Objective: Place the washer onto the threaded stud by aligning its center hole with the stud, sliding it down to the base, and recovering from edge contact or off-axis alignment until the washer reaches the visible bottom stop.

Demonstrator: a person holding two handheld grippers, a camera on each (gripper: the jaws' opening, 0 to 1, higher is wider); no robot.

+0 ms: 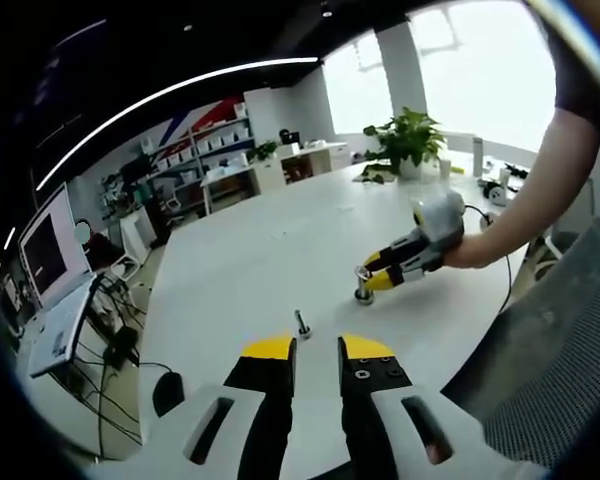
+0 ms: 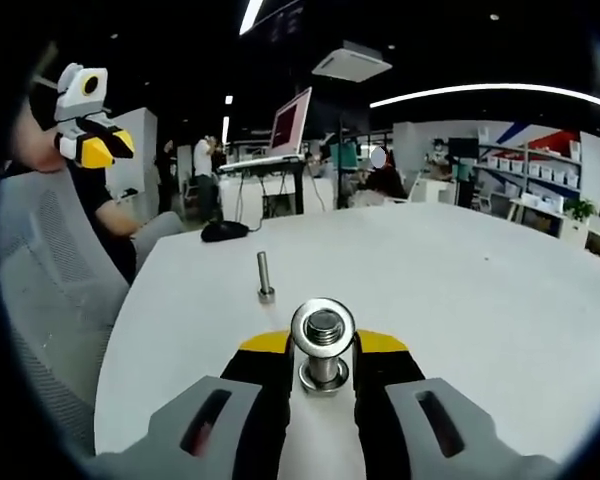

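A threaded stud (image 2: 323, 372) stands upright on the white table (image 2: 480, 300), directly between my right gripper's jaws. A shiny washer (image 2: 323, 327) rings the stud's top end, above the base nut. My right gripper (image 2: 323, 343) looks shut on the washer, with a yellow tip on either side of it. In the left gripper view, a person's hand holds the right gripper (image 1: 368, 277) low over that stud (image 1: 363, 292). A second, bare, thin stud (image 1: 302, 323) (image 2: 265, 277) stands nearby. My left gripper (image 1: 317, 348) is open and holds nothing; it hovers in the air short of the bare stud (image 2: 108, 148).
A laptop (image 1: 45, 250) sits on a stand off the table's edge, with a black mouse (image 2: 223, 230) near it. A potted plant (image 1: 408, 135) and small items stand at the far end. A grey mesh chair (image 1: 560, 340) is beside the person's arm.
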